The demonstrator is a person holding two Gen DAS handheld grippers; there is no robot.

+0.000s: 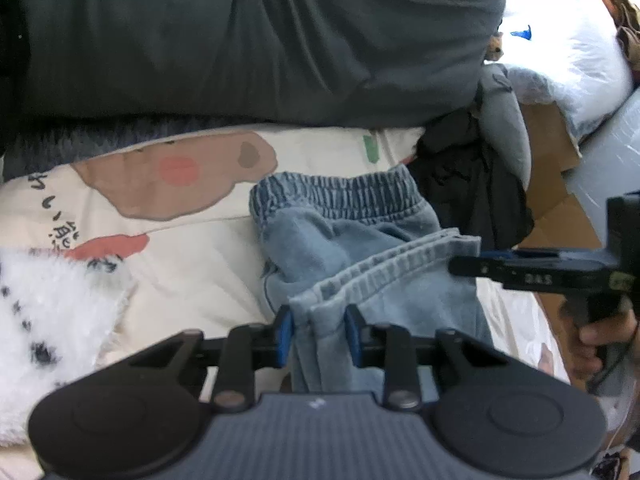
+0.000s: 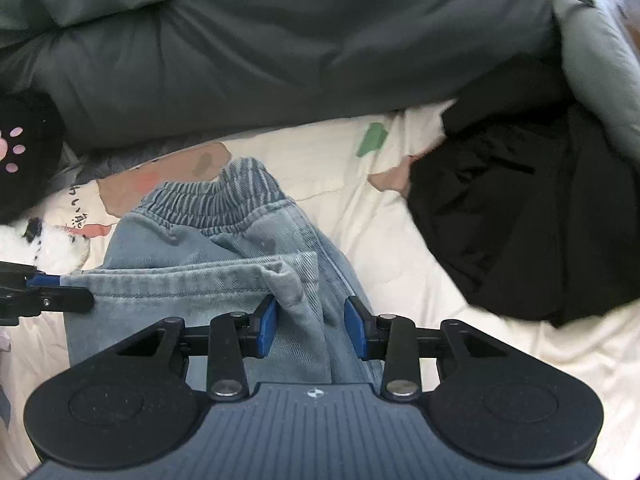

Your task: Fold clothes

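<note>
Bedroom, seen from above a bed. Cream quilted sheet (image 1: 192, 264) as the work surface, soft and lightly rumpled, printed with a brown cartoon shape, pink blotches, a green patch and small dark lettering. Across the top of both views, a bulky dark grey duvet (image 1: 260, 40), smooth and puffy with broad folds. At lower left in the left wrist view, a white fluffy throw (image 1: 48, 320) with black flecks. At right in the right wrist view, a crumpled black garment (image 2: 520, 220), matte and shapeless. At upper right in the left wrist view, a crinkled white plastic bag (image 1: 580, 60) above flat brown cardboard (image 1: 552, 140).

In the middle of both views, on the sheet, faded blue jeans (image 1: 360, 232): ribbed elastic waistband farthest from the cameras, stitched hem edge drawn across in front.

Left gripper (image 1: 319, 334) pinching the denim hem between its blue pads. Right gripper (image 2: 310, 322) with a bunched denim fold between its pads, pressed against one; whether clamped, impossible to tell. A hand (image 1: 600, 336) on its handle at the right edge.
</note>
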